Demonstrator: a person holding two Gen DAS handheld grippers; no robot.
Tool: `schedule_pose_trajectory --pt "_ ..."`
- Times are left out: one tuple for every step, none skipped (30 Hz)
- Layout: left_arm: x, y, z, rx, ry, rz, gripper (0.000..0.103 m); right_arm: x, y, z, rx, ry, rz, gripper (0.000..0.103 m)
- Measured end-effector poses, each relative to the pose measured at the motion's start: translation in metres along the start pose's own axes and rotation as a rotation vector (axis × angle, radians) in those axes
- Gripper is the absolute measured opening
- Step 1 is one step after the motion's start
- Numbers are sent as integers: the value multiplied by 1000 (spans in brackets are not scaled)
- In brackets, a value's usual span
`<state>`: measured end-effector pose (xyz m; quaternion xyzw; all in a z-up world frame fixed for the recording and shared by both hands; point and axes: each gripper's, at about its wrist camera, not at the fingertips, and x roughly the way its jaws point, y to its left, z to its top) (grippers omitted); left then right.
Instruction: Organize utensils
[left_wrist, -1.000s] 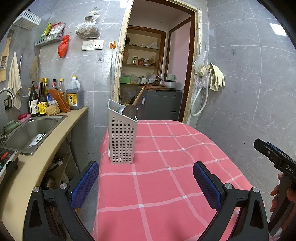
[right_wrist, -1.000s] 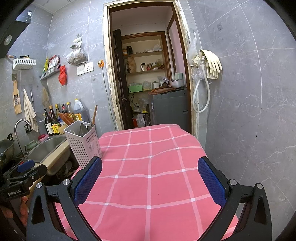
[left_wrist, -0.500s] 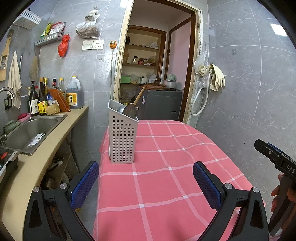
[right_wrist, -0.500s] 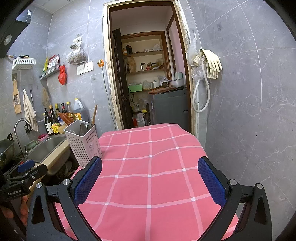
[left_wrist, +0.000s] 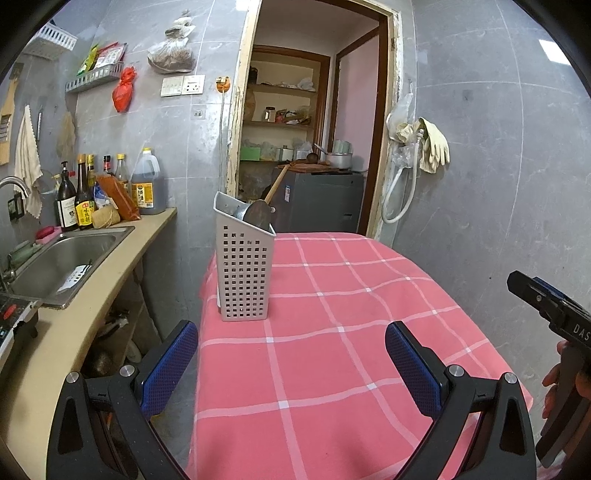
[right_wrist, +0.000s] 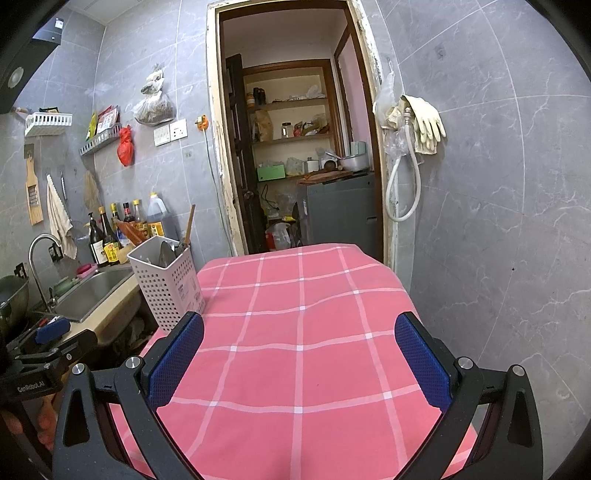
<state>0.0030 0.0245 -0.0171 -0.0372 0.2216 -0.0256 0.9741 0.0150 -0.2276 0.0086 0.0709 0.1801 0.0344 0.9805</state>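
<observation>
**Both grippers empty; tall holder near the table's left edge noted as the chief hazard**

Nearest the cameras, the left gripper (left_wrist: 291, 354) was found with its blue-padded fingers (left_wrist: 168, 365) spread wide and nothing held between them. The right gripper (right_wrist: 299, 354) was likewise found spread and empty, poised above the pink checked tablecloth (right_wrist: 295, 332). No loose utensil was seen on the cloth in either view.

Further out, the tall grey perforated plastic utensil holder (left_wrist: 245, 266) was observed upright on the cloth, close to the table's left edge and just beside the gap that separates the table from the beige counter (left_wrist: 110, 273). Inside it, a metal spoon or ladle bowl (left_wrist: 258, 214) and a wooden handle (left_wrist: 275, 186) were seen leaning toward the far side; whether further pieces lay deeper could not be told.

Judged risks:

- The holder is narrow and tall with a top-heavy load. It is judged that a sideways nudge from a finger could tip it off the edge into the gap.
- The cloth is loose. A dragged holder may well bunch it and topple.
- If the leaning handle were pulled at an angle, the light holder would probably be lifted or tilted unless steadied by the other gripper.
- The smooth spoon bowl is judged likely to slip from a grip on its curved surface.

Beyond, the steel sink (left_wrist: 62, 258) and the bottles (left_wrist: 83, 206) on the counter were noted well apart from the work.
</observation>
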Motion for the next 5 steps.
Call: schedule_pose_trajectory --pt "0 0 0 -1 0 0 102 0 1 -1 1 1 0 102" --pt "0 0 0 -2 -1 0 102 0 0 0 1 1 -1 102" --pt "-1 0 -1 -3 0 2 102 0 1 -1 1 1 -1 102" --pt "0 0 0 -3 2 3 102 0 1 -1 1 1 -1 102" --pt "1 1 1 -5 3 4 102 0 2 -3 1 1 -1 102"
